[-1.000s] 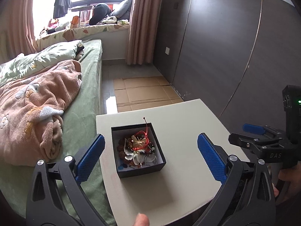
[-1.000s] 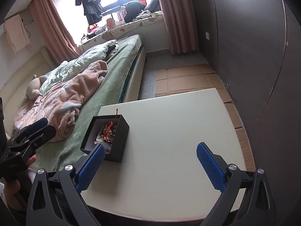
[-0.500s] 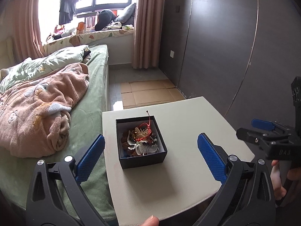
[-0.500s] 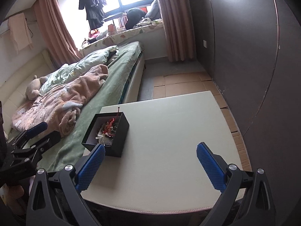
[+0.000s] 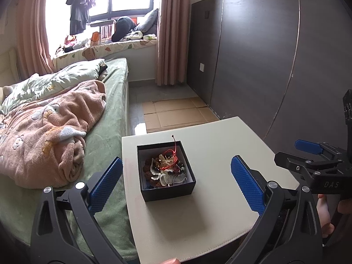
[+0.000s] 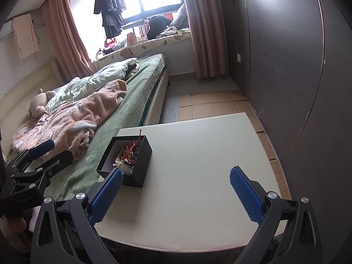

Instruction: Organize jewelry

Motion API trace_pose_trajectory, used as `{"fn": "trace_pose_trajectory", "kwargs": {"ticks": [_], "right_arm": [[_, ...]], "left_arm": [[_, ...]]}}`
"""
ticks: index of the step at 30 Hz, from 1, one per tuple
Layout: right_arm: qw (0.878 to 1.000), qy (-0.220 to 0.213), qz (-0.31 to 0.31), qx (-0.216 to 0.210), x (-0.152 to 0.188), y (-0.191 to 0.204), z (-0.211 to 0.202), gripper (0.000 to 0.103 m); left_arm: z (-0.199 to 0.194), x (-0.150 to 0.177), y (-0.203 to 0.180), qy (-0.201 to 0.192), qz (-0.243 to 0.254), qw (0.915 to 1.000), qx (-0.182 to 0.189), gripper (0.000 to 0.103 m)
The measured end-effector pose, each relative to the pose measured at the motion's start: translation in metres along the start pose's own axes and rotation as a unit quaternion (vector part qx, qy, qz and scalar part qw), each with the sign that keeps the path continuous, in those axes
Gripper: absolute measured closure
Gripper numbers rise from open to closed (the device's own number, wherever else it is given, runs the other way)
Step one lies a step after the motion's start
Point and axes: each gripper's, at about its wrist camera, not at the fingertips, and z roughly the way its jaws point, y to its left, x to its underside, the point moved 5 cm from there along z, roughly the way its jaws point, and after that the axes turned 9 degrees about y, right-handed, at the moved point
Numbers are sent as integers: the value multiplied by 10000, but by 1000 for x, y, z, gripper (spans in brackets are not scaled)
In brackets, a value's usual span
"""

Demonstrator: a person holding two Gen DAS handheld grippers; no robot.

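Note:
A black open box (image 5: 168, 192) stands on the cream table (image 5: 211, 149), near its left edge. It holds tangled jewelry (image 5: 167, 168): red cord, dark beads, pale pieces. The box also shows in the right wrist view (image 6: 140, 162), with the jewelry (image 6: 128, 155) inside. My left gripper (image 5: 176, 184) is open and empty, held above the near side of the box. My right gripper (image 6: 176, 192) is open and empty over the table's near part, to the right of the box; it also shows in the left wrist view (image 5: 308, 154).
A bed (image 5: 105, 123) with a pink blanket (image 5: 50, 129) runs along the table's left side. A dark wardrobe wall (image 5: 264, 66) stands on the right. Flat cardboard (image 5: 176, 114) lies on the floor beyond the table.
Both grippers have pulled back and risen, so the box and table look farther away. The jaws stay open. The box has not moved.

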Motion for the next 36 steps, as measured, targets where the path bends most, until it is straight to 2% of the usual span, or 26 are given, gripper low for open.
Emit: {"fn": "trace_pose_trajectory", "kwargs": {"ticks": [5, 14, 36], "right_arm": [[10000, -27, 55, 14, 0, -1, -1, 7], [9998, -106, 144, -107, -1, -2, -8, 7], [9998, -125, 98, -75, 0, -1, -9, 7]], "left_arm": [[0, -2, 3, -48, -41, 9999, -100, 5], [-2, -3, 5, -59, -108, 9999, 19, 5], [-4, -4, 6, -109, -124, 9998, -119, 5]]}}
